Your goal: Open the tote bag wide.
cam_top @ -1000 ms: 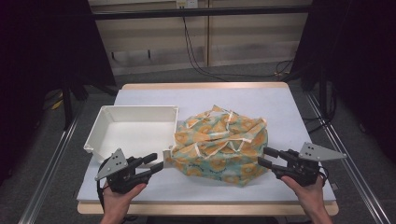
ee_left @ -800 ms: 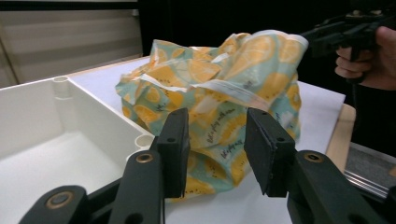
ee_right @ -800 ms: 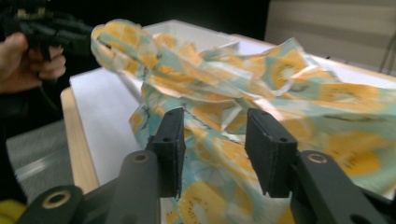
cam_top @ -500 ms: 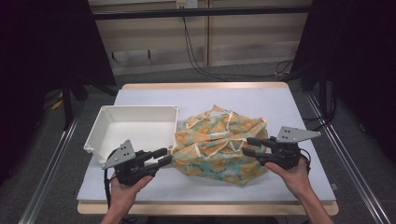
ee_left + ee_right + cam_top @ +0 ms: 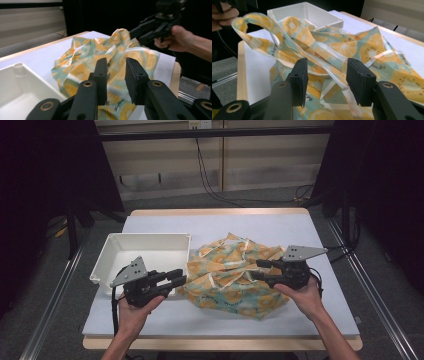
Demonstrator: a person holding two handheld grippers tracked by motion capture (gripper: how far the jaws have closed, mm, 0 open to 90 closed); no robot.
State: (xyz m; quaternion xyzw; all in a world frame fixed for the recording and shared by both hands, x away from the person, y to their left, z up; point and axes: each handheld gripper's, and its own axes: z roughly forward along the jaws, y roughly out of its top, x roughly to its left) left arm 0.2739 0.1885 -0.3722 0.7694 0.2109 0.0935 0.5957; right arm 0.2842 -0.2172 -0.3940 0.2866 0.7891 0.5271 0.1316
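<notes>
Citrus-print cloth (image 5: pixel 232 277) pictured beside white tray (image 5: pixel 107 257).
Orange and kiwi slices are printed on teal; the surface (image 5: pixel 280 227) is pale.

Cloth (image 5: pixel 235 275) lies right of tray (image 5: pixel 145 251) (touching)

A crumpled cloth (image 5: pixel 231 277) printed with orange slices and kiwi on pale teal is lying bunched in a loose heap on the table's near middle, just beside a white tray. Its pale straps (image 5: pixel 332 56) are trailing across the folds, and one looped corner is lifting up at the left
</notes>
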